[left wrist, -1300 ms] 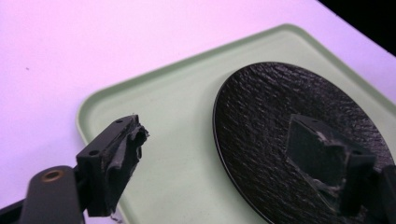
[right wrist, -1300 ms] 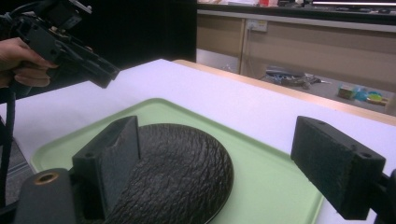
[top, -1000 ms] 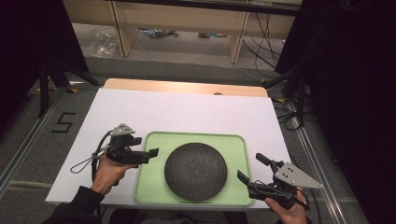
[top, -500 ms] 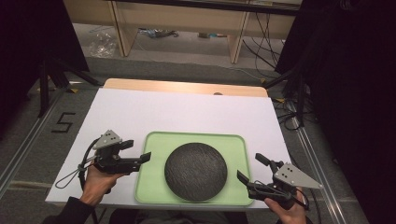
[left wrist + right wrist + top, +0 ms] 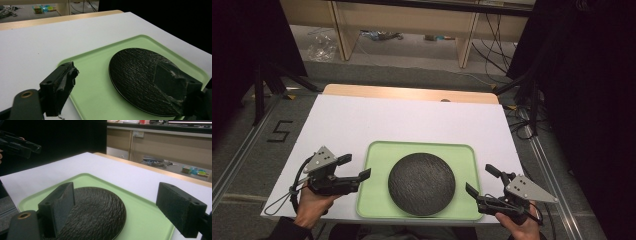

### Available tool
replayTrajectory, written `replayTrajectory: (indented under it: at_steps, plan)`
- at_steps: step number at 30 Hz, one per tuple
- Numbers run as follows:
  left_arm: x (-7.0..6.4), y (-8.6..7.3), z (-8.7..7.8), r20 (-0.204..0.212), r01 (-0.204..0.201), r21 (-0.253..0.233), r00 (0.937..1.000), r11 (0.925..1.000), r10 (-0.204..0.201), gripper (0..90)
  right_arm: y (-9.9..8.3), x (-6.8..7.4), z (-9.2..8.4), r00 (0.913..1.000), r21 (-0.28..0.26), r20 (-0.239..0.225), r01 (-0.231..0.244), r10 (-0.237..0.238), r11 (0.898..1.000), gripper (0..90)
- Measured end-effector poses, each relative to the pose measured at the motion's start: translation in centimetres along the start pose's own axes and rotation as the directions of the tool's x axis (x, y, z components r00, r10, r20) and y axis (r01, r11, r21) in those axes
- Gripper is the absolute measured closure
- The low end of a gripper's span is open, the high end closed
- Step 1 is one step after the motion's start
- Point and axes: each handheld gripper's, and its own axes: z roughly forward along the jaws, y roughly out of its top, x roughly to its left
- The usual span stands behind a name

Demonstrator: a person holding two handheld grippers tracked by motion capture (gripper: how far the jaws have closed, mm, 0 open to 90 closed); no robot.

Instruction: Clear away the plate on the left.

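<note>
Worktop [image 5: 412, 120] is covered in white, with a wood strip along its far edge. Green tray [image 5: 377, 155] sits near my side, centred between my hands. Black textured plate [image 5: 421, 183] lies flat in the middle of the tray. My left hand-held gripper [image 5: 357, 167] hovers just left of the tray, jaws wide, holding nothing. My right hand-held gripper [image 5: 482, 180] is at the tray's near right corner, jaws wide, also holding nothing.
</note>
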Motion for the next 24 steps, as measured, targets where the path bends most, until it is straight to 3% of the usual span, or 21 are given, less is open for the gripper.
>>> replayTrajectory:
  at_steps: [3,5,13,14,23,24]
  plan:
    - [-0.2,-0.2,-0.3,-0.007,0.020,-0.008,0.9998,0.9998,-0.020,17.2,0.0,-0.1,-0.1,1.0000,0.012,0.004,0.004,-0.004,1.000,16.1]
    - [-0.2,-0.4,-0.6,0.002,0.000,-0.010,1.0000,0.9999,0.000,17.2,0.0,0.0,-0.1,1.0000,0.013,0.003,0.006,-0.006,1.000,16.0]
    - [-0.7,-0.8,-1.0,-0.016,0.014,-0.015,0.9998,0.9998,-0.014,17.1,0.1,0.1,-0.1,0.9999,0.002,-0.003,0.013,-0.013,1.000,15.9]
    - [-0.6,-0.7,-1.1,-0.013,-0.006,-0.019,0.9999,0.9998,0.006,17.1,0.1,0.1,-0.1,0.9999,0.003,-0.003,0.012,-0.012,1.000,15.8]
    - [-0.4,-0.8,-0.8,-0.021,0.004,-0.006,0.9998,1.0000,-0.004,17.1,0.1,0.2,0.0,0.9998,0.016,-0.015,0.011,-0.011,1.000,15.9]
    - [-0.3,-0.8,-0.7,-0.016,-0.001,-0.004,0.9999,1.0000,0.001,17.1,0.0,0.1,0.0,1.0000,0.006,0.001,0.009,-0.009,1.000,15.9]
